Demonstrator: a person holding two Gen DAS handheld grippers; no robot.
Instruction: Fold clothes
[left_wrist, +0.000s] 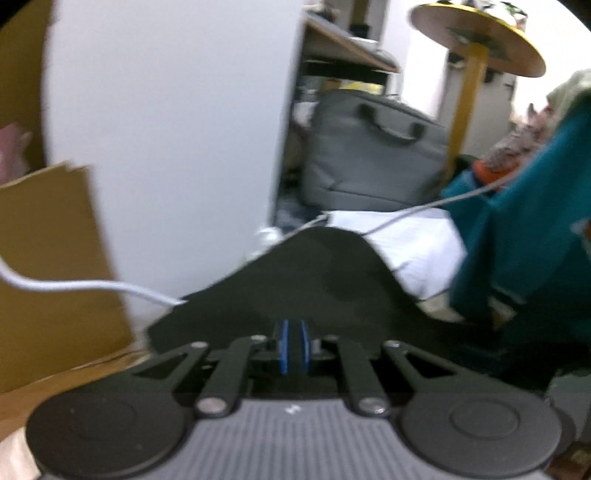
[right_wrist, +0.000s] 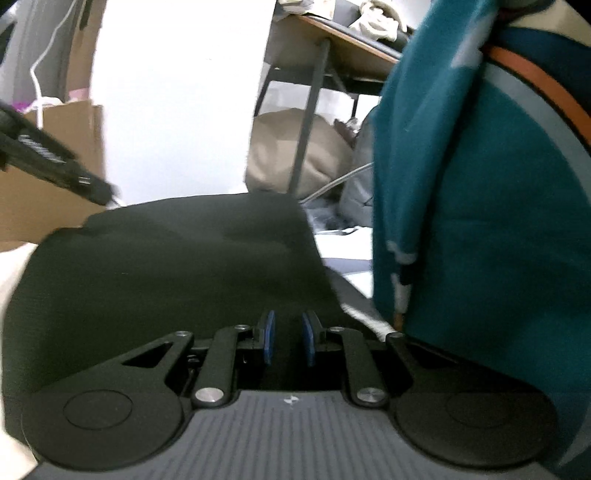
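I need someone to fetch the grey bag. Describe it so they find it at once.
In the left wrist view, look right of the big white panel. The grey bag stands there beside the yellow table post. Its dark carry handle on top sets it apart from the cloth around it.

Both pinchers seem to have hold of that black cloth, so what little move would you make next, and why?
Probably lift both grippers together and carry the held edge forward to make the fold. The left gripper is shut on the black garment, which humps up ahead of it. The right gripper's jaws stand slightly apart with the same cloth between them.
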